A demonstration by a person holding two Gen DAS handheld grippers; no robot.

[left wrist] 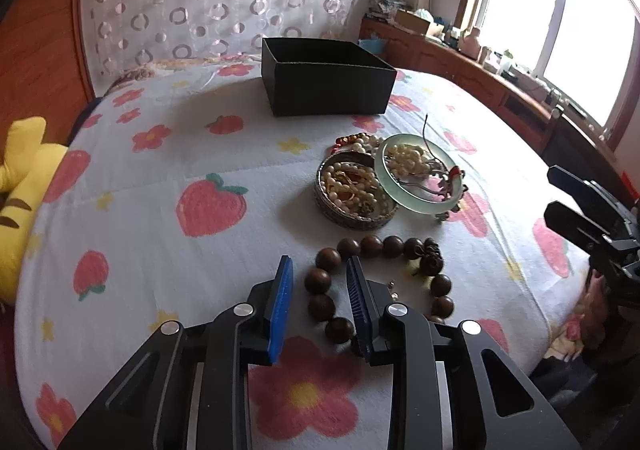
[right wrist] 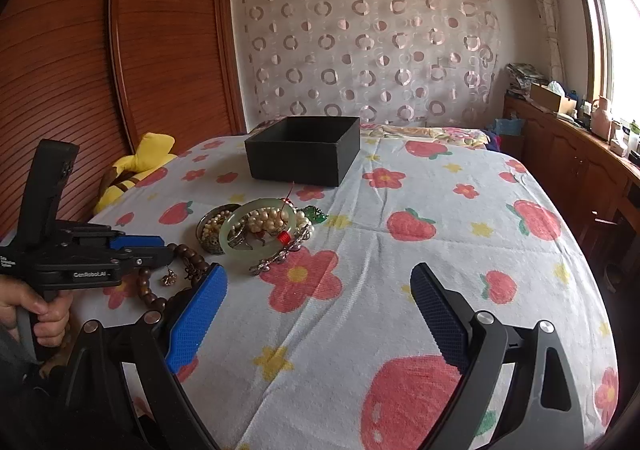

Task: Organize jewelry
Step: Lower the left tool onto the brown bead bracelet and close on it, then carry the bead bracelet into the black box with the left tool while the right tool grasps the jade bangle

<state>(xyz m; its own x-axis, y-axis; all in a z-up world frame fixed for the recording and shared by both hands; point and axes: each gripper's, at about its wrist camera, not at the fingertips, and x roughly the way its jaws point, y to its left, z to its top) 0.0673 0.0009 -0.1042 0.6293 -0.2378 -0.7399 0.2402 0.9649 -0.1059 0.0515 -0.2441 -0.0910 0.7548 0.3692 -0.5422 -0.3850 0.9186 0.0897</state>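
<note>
Left gripper (left wrist: 320, 270) seemingly straddles wooden bead bracelet (left wrist: 322, 306); right gripper (right wrist: 318, 290) gapes.

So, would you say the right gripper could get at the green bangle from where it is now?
Probably yes: the right gripper is open, and only bare bedspread lies between it and the green bangle, though pearls fill the ring.

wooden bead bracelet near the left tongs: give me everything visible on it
The bead bracelet is a loop of large, round, dark brown, glossy wood-like beads with a knotted carved cluster on its far side. It lies flat on the flowered bedspread, in front of the round tin. The left tongs straddle its left side, one pad inside the loop.
</note>
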